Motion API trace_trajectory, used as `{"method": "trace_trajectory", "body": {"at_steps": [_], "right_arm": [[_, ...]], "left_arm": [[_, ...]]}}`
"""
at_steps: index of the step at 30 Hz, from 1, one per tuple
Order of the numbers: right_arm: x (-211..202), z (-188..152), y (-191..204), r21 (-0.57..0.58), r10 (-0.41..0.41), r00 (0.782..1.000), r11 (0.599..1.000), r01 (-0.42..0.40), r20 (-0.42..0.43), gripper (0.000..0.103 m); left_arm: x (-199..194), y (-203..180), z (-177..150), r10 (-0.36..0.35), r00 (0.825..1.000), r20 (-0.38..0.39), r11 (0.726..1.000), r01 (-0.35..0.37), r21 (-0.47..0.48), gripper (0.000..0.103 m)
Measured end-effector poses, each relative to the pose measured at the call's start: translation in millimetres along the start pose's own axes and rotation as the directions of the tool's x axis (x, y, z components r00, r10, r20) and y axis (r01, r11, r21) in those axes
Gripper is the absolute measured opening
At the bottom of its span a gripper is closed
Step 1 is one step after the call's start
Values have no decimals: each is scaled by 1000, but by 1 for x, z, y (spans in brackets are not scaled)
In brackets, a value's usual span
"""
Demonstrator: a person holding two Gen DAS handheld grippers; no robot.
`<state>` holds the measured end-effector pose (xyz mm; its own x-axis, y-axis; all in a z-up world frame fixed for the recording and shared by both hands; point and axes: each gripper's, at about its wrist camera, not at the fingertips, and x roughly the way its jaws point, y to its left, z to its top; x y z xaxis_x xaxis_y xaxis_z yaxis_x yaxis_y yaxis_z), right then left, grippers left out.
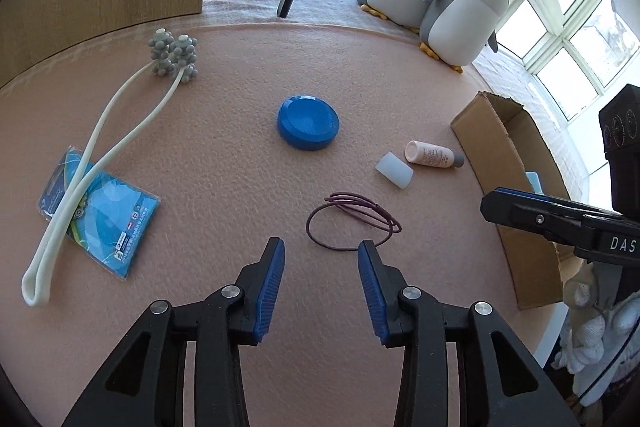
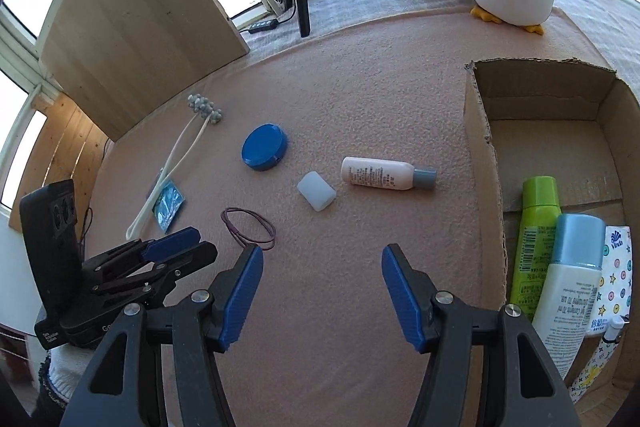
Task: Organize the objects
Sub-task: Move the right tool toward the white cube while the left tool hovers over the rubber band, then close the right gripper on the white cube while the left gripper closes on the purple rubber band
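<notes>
Currently, left gripper point(image 1: 321, 255) released above pink mat point(image 1: 224, 155), near hair ties point(image 1: 352, 223), right gripper point(image 2: 322, 261) released, empty, cardboard box point(image 2: 484, 155) alongside.

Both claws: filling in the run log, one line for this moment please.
left claw open, empty | right claw open, empty | box part-filled | pink bottle on mat

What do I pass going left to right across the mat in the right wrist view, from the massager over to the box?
Massager on the blue packet → purple hair ties → blue round lid → white cap → pink bottle → cardboard box.
</notes>
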<state>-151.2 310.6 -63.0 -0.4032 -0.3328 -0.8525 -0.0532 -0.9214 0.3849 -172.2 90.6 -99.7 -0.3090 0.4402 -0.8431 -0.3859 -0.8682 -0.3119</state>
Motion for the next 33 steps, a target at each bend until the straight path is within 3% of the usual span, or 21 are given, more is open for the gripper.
{"method": "trace_trajectory", "body": {"at_steps": [13,17,20,25,33], "right_arm": [[55,34,16,-107,-100,993,990,93,-64,58],[63,34,23,-169,-149,987,976,138,-59,58],[62,34,27,-192,-168,984,969,155,-54,48],[62,29,31,-215,-160,985,966,142,-66,23],[44,19,26,-178,-122,991,978,112,-47,14]], "left_arm": [[39,-9,14,30,999,-17,1000,-30,5,41],[42,-5,17,42,999,-5,999,-42,-17,25],[42,-2,18,45,999,1,999,-45,-29,20],[39,-2,16,41,999,13,999,-40,-30,9],[25,-7,10,4,999,45,998,-1,-63,6]]}}
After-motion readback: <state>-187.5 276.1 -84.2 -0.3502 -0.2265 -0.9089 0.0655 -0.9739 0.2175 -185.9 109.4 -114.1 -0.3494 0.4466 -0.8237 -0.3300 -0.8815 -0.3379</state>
